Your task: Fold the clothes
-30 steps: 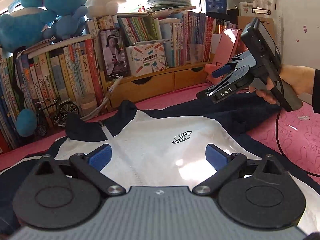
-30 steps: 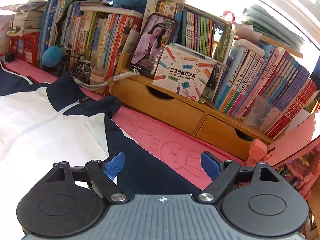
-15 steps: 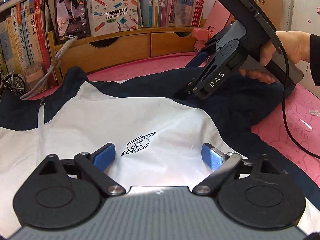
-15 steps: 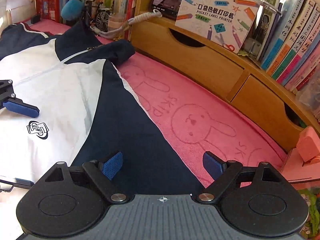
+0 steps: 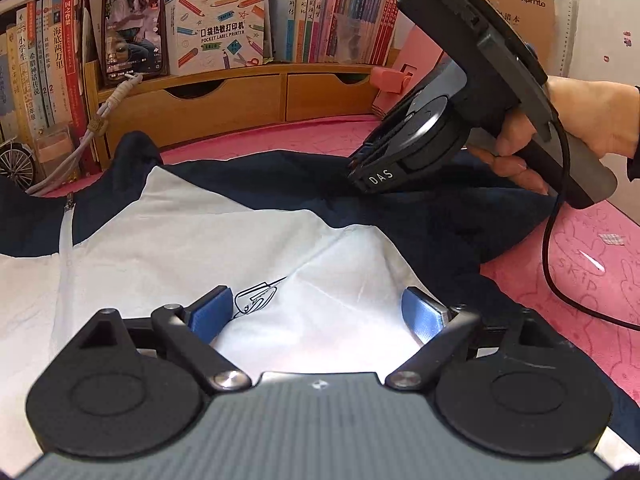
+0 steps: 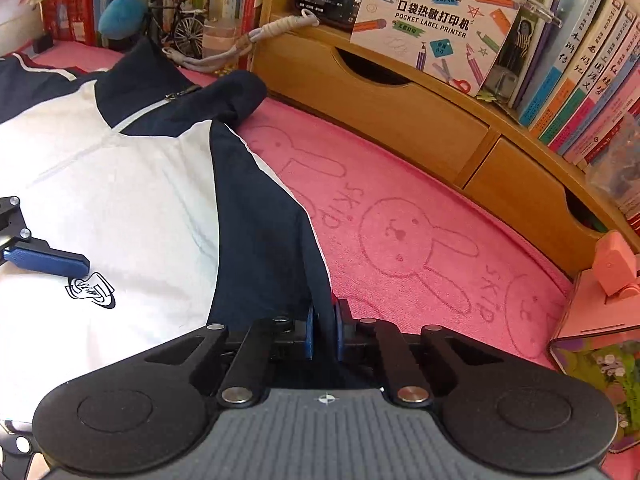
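**A:** Checking the grip state. The right gripper point(image 6: 323, 330) at the lower centre of its own view has its blue pads drawn together on a ridge of navy cloth, the sleeve edge of the jacket point(image 6: 132, 208). The left gripper point(image 5: 320, 314), lower centre of the left view, stands with its jaws wide apart, one pad on either side of the white chest panel beside the printed logo point(image 5: 256, 300). No cloth is pinched there.

**B:** Where does the garment lie?

**A:** Spread flat, front up, on the pink rabbit-print mat point(image 6: 420, 208). It fills the left half of the right view, collar toward the wooden drawer unit point(image 6: 400, 108) in the upper part of the frame.

**B:** Why this arrangement?

**A:** As a judgement: pinching the sleeve at its outer edge gives a hold for carrying it across the body, while the open left gripper over the chest is placed to steady or take the panel next.

**B:** What does each view add?

**A:** The left view shows the whole right tool at upper right, the hand point(image 5: 580, 120) on its handle and the trailing cable point(image 5: 560, 280). Its pads are hidden there. The right view shows the pinch itself, and one left pad point(image 6: 44, 260) resting against the white cloth at the left edge.
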